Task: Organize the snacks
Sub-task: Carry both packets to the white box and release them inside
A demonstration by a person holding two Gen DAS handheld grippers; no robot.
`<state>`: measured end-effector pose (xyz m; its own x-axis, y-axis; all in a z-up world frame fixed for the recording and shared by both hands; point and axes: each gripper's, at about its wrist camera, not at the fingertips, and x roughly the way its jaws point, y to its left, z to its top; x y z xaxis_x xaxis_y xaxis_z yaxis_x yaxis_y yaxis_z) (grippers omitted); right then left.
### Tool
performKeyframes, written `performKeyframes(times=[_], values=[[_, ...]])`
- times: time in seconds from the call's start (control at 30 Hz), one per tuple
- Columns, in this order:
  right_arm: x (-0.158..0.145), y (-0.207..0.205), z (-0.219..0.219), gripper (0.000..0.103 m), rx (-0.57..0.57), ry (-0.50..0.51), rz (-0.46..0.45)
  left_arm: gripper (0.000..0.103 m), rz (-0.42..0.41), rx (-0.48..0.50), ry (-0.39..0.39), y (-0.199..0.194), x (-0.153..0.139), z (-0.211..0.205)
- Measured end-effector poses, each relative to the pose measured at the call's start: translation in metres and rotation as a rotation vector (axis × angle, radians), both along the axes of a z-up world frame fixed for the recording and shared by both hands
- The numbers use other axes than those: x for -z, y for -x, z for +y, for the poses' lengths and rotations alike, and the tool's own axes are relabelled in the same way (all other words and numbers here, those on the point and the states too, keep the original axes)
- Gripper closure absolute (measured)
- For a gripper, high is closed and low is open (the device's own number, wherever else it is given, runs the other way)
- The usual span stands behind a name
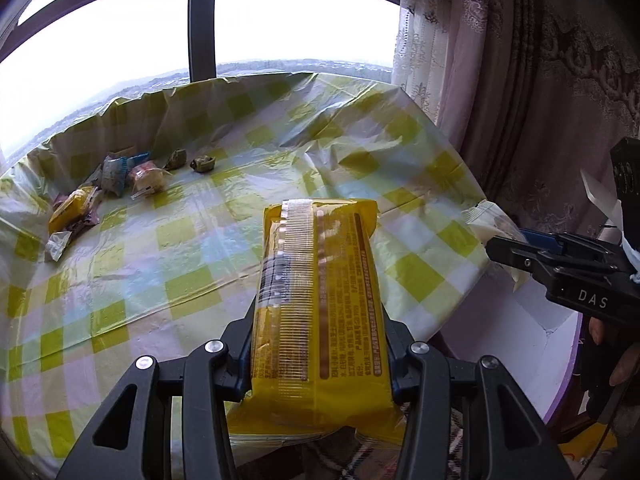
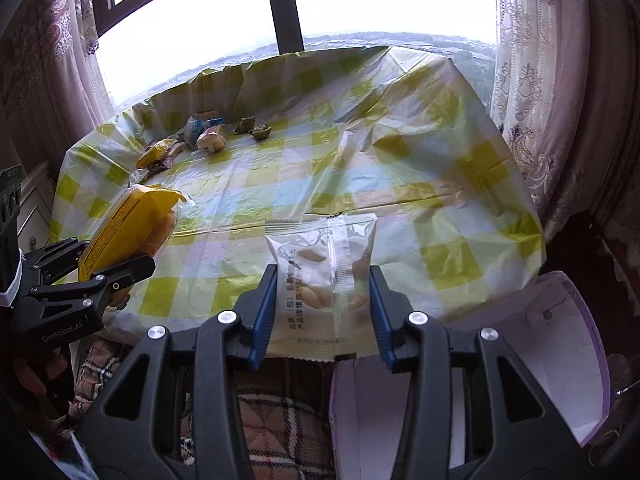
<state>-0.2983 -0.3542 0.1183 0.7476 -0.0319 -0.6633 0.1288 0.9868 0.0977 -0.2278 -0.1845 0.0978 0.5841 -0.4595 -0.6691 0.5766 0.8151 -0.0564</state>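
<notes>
The bench (image 2: 500,216) fills mid-frame; a white box (image 2: 560,352) sits lower right. Left tongs (image 1: 320,344) are clamped on the yellow packet (image 1: 320,280), right tongs (image 2: 324,312) on the clear biscuit pack (image 2: 320,264). Best carry both level, releasing only over the box.

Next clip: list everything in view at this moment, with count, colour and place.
yellow snack pack: one, yellow, clamped in the left gripper.
clear snack bag: one, clear and white, clamped in the right gripper.
loose snacks: several, mixed colours, far left of the table.
tablecloth: one, green-and-white check, covering the table.
box: one, white with purple rim, beside the table's near right corner.
window: one, dark frame, behind the table.
curtains: patterned, pale, flanking the window.
left gripper: black.
right gripper: black, blue pads.
</notes>
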Motion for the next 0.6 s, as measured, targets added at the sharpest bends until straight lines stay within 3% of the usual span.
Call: performKeyframes(times=[0.27, 0.43, 0.6], values=[[0.009, 0.045, -0.073, 0.056, 0.206, -0.029, 0.009, 0.054, 0.038, 0.198, 0.013, 0.025, -0.005, -0.078], [0.019, 0.071, -0.111, 0.056, 0.319, -0.06, 0.017, 0.054, 0.043, 0.315, -0.02, 0.044, -0.001, -0.119], [0.026, 0.089, -0.133, 0.056, 0.385, -0.067, 0.034, 0.054, 0.135, 0.395, -0.018, 0.05, 0.013, -0.151]])
